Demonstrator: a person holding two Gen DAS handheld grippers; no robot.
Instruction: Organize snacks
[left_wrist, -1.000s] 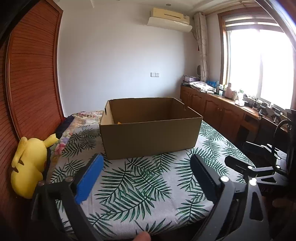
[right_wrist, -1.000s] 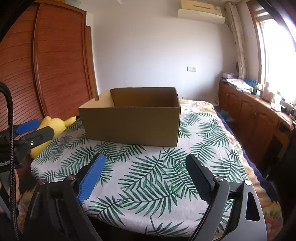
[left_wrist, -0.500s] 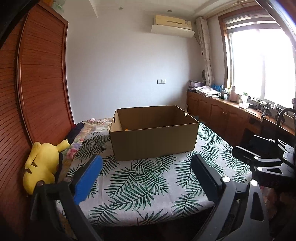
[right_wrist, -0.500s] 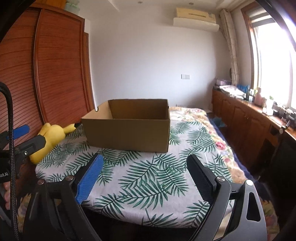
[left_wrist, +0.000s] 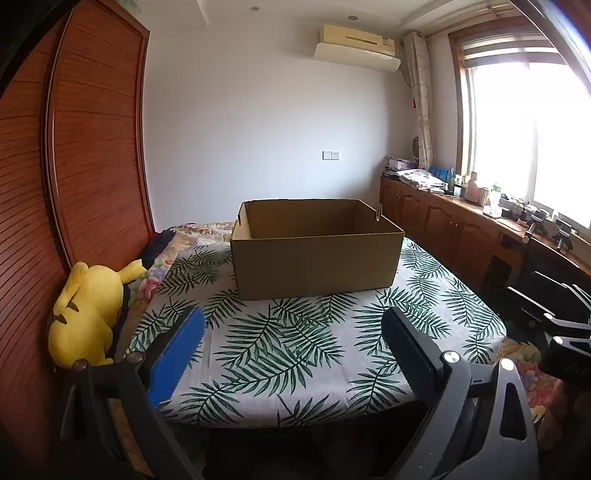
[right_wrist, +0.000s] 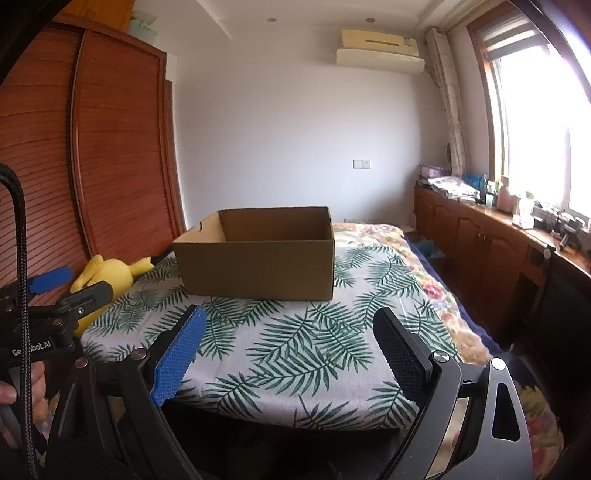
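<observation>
An open brown cardboard box (left_wrist: 317, 254) stands on the leaf-print cloth of the table (left_wrist: 295, 350); it also shows in the right wrist view (right_wrist: 258, 258). Its inside floor is hidden by the front wall, and no snacks show. My left gripper (left_wrist: 293, 321) is open and empty, held back from the table's near edge. My right gripper (right_wrist: 290, 321) is open and empty too, likewise short of the table edge. The left gripper also shows at the left edge of the right wrist view (right_wrist: 70, 288).
A yellow plush toy (left_wrist: 88, 314) lies at the table's left side against the wooden wardrobe (left_wrist: 74, 184). A wooden cabinet (left_wrist: 461, 229) with clutter runs along the right wall under the window. A floral bedspread (right_wrist: 373, 232) lies beyond the table.
Both grippers have pulled back and away from the table; the box looks smaller and farther, and the table's near edge has come into view. Both stay open.
</observation>
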